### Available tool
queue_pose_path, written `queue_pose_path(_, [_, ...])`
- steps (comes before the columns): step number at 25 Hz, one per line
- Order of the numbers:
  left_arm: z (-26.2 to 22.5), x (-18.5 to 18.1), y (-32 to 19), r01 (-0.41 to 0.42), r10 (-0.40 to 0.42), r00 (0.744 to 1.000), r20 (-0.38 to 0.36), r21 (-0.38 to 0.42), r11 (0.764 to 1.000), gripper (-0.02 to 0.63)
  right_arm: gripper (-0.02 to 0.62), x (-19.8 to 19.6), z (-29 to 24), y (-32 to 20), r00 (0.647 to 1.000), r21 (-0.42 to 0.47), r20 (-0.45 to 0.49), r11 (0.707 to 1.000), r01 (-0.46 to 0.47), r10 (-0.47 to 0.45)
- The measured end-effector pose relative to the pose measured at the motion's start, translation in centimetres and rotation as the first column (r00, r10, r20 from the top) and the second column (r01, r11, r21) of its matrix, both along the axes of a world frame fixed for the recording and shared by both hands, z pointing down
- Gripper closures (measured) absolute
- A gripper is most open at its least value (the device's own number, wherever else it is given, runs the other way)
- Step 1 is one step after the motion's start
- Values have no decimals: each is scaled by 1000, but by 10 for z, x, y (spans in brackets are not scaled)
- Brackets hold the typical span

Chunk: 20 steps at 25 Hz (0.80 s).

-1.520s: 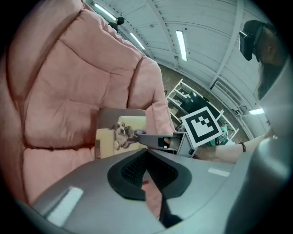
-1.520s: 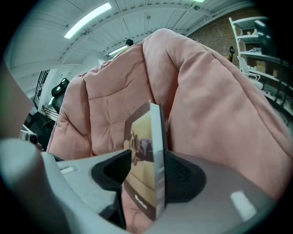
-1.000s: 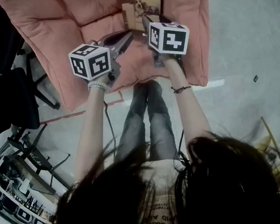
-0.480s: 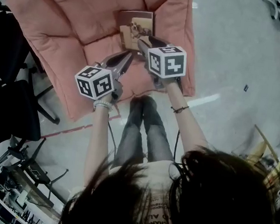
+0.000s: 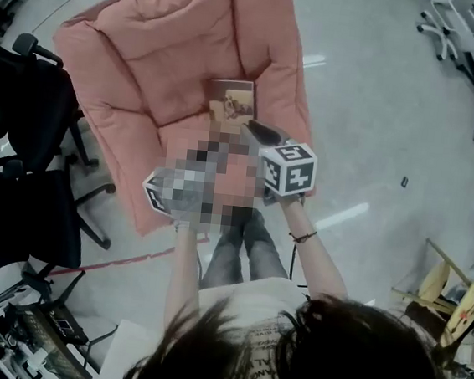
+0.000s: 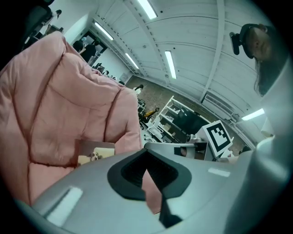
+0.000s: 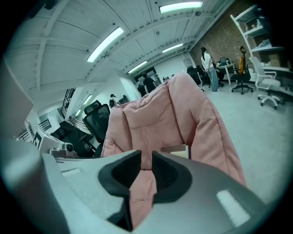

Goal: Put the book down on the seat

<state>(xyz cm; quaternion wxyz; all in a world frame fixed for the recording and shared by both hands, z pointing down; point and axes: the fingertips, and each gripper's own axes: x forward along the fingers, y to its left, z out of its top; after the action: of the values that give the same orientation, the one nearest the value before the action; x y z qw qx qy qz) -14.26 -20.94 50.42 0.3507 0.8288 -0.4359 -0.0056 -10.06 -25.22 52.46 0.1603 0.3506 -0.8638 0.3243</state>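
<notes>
The book (image 5: 233,102), brown with a pale cover picture, lies flat on the seat of the pink cushioned chair (image 5: 166,59). My right gripper (image 5: 253,128) hangs just short of the book's near edge, apart from it. Its jaws have just been closing and now stand a narrow slit apart with nothing between them (image 7: 146,157). In the head view my left gripper is under a mosaic patch; in its own view the left gripper (image 6: 145,165) has its tips together and empty. The book (image 6: 94,153) also shows beyond the left jaws, and the book (image 7: 176,149) beyond the right jaws.
Black office chairs (image 5: 25,120) stand left of the pink chair. A rack of gear (image 5: 2,336) fills the lower left corner. A red tape line (image 5: 120,260) crosses the grey floor. A yellow wooden frame (image 5: 449,291) stands at the right; my legs (image 5: 244,244) are below the seat's front.
Both grippers have lifted and drawn back from the book, which stays on the seat. The whole chair now shows farther off in the head view.
</notes>
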Motion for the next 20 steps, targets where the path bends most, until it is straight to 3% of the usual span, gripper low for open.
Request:
queue_pose_path(9, [-67,11,12,-12,11,1000,6,80,997,609,547,-3,-77,15,997,89,74,996,-12,5])
queue_pose_path(20, [-122,21,28,-60,50,997,62,176,983,609,591,2,-130,33,991,151,132,989,3,-24])
